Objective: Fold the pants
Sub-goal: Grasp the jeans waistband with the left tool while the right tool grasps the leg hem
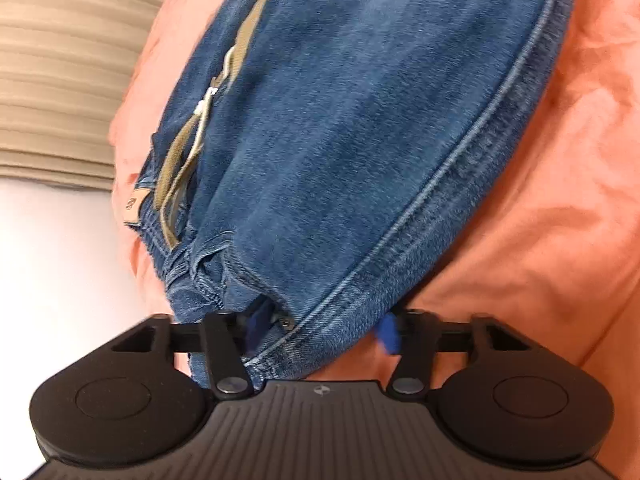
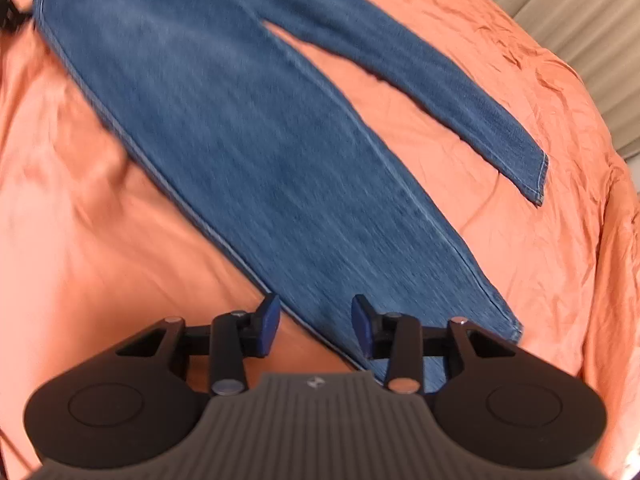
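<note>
While my left claw (image 1: 322, 330) points down at the waist end of the jeans (image 1: 352, 128), its blue pads (image 1: 387, 334) sit on either side of a bunched denim corner at the waistband; the fabric is between them, but I cannot tell if they actually press on it, the near pad is half hidden by cloth. Jeans lie on an orange bedsheet (image 1: 560, 220), tan inner pocket lining (image 1: 176, 160) and a small leather brand patch (image 1: 131, 206) showing at the left edge of the waist. Striped beige surface (image 1: 60, 72) beyond the bed, upper left. Right wrist view: my right claw (image 2: 316, 324) hangs over the lower part of the near leg, jaws apart, pads (image 2: 270, 318) not pinching anything; the outer seam of the leg runs between them underneath. Jeans (image 2: 248, 152) spread flat on the sheet (image 2: 100, 220), legs splayed in a V, far leg's hem (image 2: 538, 182) at the right, near leg's hem just right of the claw. Picture is motion-blurred. Sheet wrinkled toward the right bed edge.
</note>
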Action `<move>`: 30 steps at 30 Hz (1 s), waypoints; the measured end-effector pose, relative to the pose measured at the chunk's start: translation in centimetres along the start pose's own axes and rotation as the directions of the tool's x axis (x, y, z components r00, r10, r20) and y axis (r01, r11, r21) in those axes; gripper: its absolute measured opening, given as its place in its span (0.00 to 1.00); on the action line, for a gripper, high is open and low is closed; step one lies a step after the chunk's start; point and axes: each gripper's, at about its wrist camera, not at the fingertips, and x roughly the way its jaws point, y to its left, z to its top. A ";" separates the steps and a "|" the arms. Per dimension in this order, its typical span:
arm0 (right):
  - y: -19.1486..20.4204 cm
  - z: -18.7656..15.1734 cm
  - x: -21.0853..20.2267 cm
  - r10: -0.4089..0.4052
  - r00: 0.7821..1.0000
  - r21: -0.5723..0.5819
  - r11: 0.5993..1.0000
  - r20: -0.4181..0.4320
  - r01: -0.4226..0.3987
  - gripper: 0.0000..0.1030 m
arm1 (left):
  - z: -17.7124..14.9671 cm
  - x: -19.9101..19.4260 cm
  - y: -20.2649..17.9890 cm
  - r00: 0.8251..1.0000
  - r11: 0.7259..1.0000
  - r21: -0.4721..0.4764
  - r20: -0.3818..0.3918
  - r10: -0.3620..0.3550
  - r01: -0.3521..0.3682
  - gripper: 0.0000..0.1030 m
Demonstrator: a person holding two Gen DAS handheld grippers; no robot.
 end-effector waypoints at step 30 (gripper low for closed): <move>-10.2 7.1 0.6 -0.246 0.965 -0.113 0.960 0.095 0.256 0.00 | 7.0 -4.5 14.4 0.996 0.922 -0.379 0.006 0.088 -0.079 0.09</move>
